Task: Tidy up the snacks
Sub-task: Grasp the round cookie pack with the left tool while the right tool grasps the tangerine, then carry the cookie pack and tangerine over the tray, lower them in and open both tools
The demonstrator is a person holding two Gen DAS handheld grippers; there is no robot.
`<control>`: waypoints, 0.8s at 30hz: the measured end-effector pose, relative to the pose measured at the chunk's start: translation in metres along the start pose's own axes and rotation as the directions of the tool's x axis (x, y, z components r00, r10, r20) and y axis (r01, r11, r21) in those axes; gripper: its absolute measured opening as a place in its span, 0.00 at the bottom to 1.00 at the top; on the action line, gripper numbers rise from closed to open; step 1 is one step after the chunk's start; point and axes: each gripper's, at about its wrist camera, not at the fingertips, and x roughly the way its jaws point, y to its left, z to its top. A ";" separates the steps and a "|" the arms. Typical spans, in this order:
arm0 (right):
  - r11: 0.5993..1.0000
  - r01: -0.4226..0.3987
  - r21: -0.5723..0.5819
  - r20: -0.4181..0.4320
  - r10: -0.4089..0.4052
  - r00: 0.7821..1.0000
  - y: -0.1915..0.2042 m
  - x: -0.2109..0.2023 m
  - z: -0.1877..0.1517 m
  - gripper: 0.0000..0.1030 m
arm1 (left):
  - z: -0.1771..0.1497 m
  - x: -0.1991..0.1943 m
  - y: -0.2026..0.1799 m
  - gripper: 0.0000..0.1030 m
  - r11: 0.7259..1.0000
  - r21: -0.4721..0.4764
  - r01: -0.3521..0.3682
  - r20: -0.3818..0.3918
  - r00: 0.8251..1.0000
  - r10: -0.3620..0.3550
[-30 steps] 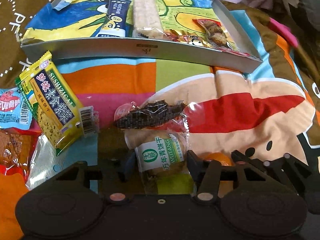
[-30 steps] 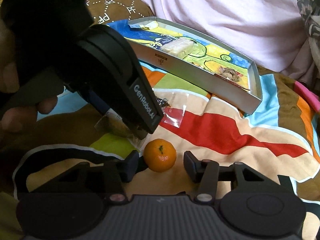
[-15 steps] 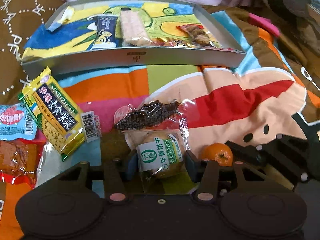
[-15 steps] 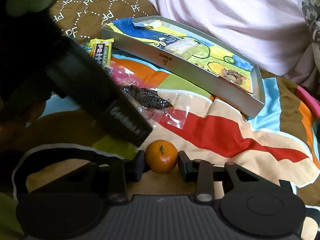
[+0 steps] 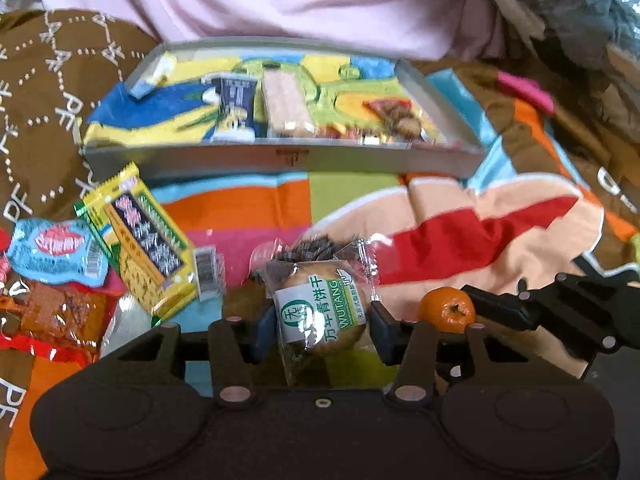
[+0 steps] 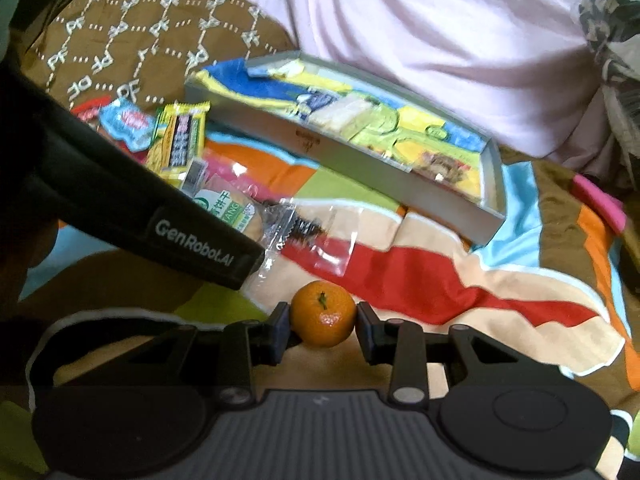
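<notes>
My left gripper [image 5: 322, 328] is shut on a clear packet holding a round biscuit with a green-and-white label [image 5: 320, 312], raised a little off the blanket. The same packet [image 6: 236, 208] shows in the right wrist view beside the left gripper's black finger. My right gripper [image 6: 323, 322] is shut on a small orange [image 6: 322, 312], both pads against its sides, low over the blanket. In the left wrist view the orange [image 5: 446, 308] appears at the right. A grey tray [image 5: 280, 160] lies beyond, with a dark blue packet [image 5: 236, 100], a pale bar [image 5: 286, 104] and a nut packet [image 5: 400, 116] in it.
A clear packet with a dark snack [image 5: 316, 246] lies just behind the biscuit. At the left lie a yellow packet [image 5: 140, 240], a light blue packet [image 5: 56, 252] and a red packet [image 5: 52, 320]. A colourful blanket [image 5: 480, 232] covers the surface; a pink cloth [image 6: 440, 40] rises behind the tray.
The right gripper's jaws have closed onto the orange. My left gripper has lifted and tilted up with the biscuit packet, so the tray sits lower in its view.
</notes>
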 end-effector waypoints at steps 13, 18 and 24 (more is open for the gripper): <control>0.985 0.109 0.135 0.201 -0.135 0.970 -0.028 -0.011 0.010 0.38 | 0.048 -0.012 -0.007 0.49 0.998 -0.067 0.001 0.146 0.989 0.009; 0.957 0.152 0.249 0.230 -0.210 0.950 -0.053 -0.006 0.023 0.38 | 0.076 -0.005 -0.013 0.49 0.997 -0.073 -0.011 0.165 0.986 0.023; 0.926 0.177 0.333 0.273 -0.275 0.922 -0.084 -0.001 0.039 0.39 | 0.107 0.015 -0.023 0.49 0.997 -0.074 -0.011 0.184 0.983 0.024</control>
